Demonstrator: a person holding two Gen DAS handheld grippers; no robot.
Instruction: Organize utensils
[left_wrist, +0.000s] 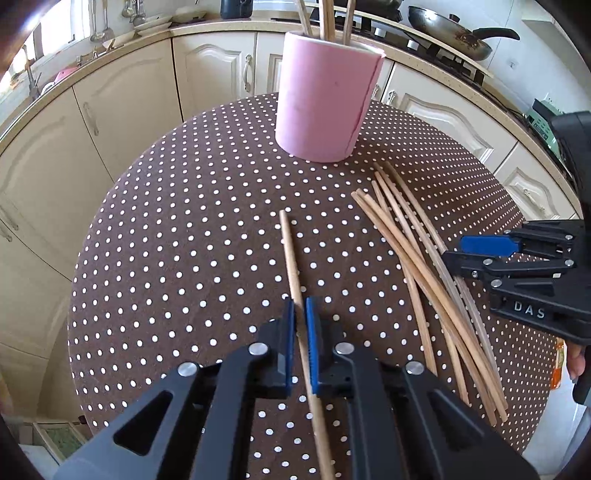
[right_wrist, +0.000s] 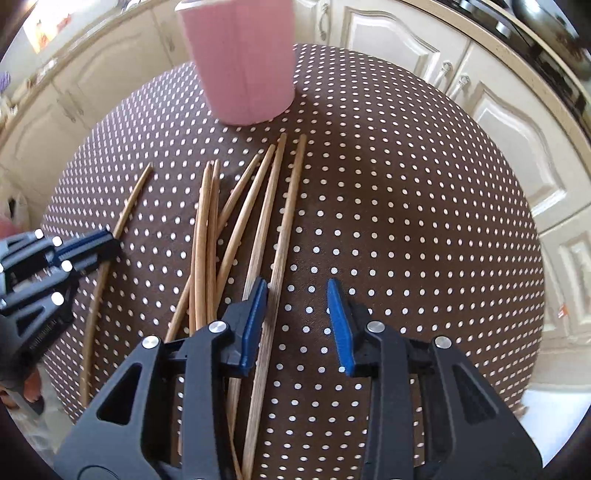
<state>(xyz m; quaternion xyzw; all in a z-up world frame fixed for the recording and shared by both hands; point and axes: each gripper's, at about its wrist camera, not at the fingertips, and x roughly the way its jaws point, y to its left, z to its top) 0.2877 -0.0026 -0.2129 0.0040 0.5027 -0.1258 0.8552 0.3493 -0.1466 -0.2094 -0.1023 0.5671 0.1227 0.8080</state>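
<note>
Round desk (left_wrist: 177, 236) under a brown cloth with white dots, cream kitchen cabinets (left_wrist: 122, 122) curving behind. At twelve o'clock in the left wrist view, standing upright on the cloth: a pale pink cylindrical holder (left_wrist: 325, 99), matte, with a vertical seam down its right side, three thin wooden sticks (left_wrist: 327, 18) rising out of its open top.

Left gripper (left_wrist: 300, 332) at six o'clock in its own view, blue pads drawn together and clamped on a single chopstick (left_wrist: 291, 258). Slim, round, light tan wood, straight, running from between the pads up toward twelve o'clock and back down past the gripper body toward six; lies apart from the rest.

Loose pile of chopsticks (left_wrist: 417, 266) at three to four o'clock in the left wrist view, well right of the clamped one: same tan wood, some paler and greyer, long and tapering, crossing one another in a fan, tips pointing toward the holder, stopping just short of its base.

Right gripper (right_wrist: 297, 321) at six o'clock in its own view, pads apart, poised over the right edge of the pile. One darker-grained chopstick (right_wrist: 275, 280) passes between the pads, close beside the left pad; contact not discernible. Nothing clamped. Frying pan (left_wrist: 450, 33) on the stove at one o'clock, far behind.
</note>
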